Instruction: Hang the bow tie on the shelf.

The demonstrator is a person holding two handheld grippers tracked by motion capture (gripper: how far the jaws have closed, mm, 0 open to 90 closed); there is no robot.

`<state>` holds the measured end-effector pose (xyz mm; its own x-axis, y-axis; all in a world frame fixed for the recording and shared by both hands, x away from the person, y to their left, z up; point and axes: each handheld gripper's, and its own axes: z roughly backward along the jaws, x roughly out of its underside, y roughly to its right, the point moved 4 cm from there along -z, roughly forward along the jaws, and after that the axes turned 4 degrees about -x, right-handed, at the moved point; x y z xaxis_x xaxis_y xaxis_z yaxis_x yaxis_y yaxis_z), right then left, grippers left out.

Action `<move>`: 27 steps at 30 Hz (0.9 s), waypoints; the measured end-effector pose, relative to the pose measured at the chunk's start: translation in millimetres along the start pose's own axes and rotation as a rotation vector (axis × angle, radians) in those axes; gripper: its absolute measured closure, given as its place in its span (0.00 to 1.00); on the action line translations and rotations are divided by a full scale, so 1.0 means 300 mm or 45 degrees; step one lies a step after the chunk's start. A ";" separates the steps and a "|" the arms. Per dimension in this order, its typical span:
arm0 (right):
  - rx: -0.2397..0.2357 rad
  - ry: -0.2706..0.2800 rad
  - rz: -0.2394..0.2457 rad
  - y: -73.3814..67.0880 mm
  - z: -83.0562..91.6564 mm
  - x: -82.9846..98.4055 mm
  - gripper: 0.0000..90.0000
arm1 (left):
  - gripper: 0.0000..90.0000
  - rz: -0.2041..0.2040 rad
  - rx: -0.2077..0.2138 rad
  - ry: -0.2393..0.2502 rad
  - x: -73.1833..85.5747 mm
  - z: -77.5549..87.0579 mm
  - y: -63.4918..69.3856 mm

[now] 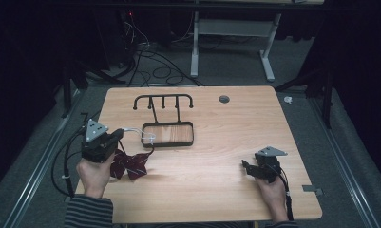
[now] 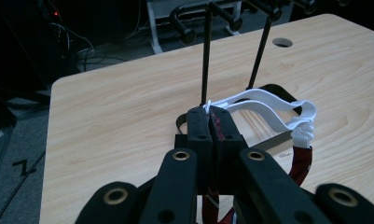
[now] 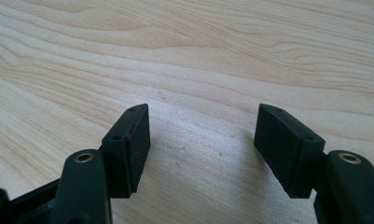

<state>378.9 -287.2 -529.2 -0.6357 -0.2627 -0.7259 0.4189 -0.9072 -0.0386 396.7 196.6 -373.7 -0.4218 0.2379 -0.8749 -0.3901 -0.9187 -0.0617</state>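
Left claw (image 2: 211,122) pinches white loops (image 2: 268,103) of dark red cloth (image 1: 130,165), just beside rack (image 1: 168,134) on desk (image 1: 216,156). Cloth looks light, limp, elastic; hold by loops. Right claw (image 3: 202,149) spread, well apart from rack.

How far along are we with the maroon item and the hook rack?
Picked up: the left gripper is shut on the white strap of the maroon item, which still touches the table. Left: the rack hooks look bare. The right gripper hangs open over bare wood.
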 end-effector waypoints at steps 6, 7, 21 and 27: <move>-0.001 0.000 -0.001 0.000 0.000 0.000 0.41 | 0.98 -0.001 0.015 0.026 -0.035 0.002 0.009; -0.001 0.001 0.000 0.001 0.000 0.000 0.42 | 0.98 -0.005 0.017 0.030 -0.041 0.002 0.011; -0.001 0.002 -0.001 0.001 0.000 0.000 0.41 | 0.98 -0.023 0.047 0.076 -0.124 -0.002 0.032; -0.003 0.002 -0.001 0.001 0.000 0.000 0.41 | 0.98 -0.037 0.066 0.078 -0.153 -0.019 0.050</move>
<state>379.1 -287.6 -529.2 -0.6348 -0.2611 -0.7272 0.4198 -0.9067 -0.0408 414.8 169.9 -337.1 -0.3599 0.2429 -0.9008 -0.4438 -0.8939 -0.0637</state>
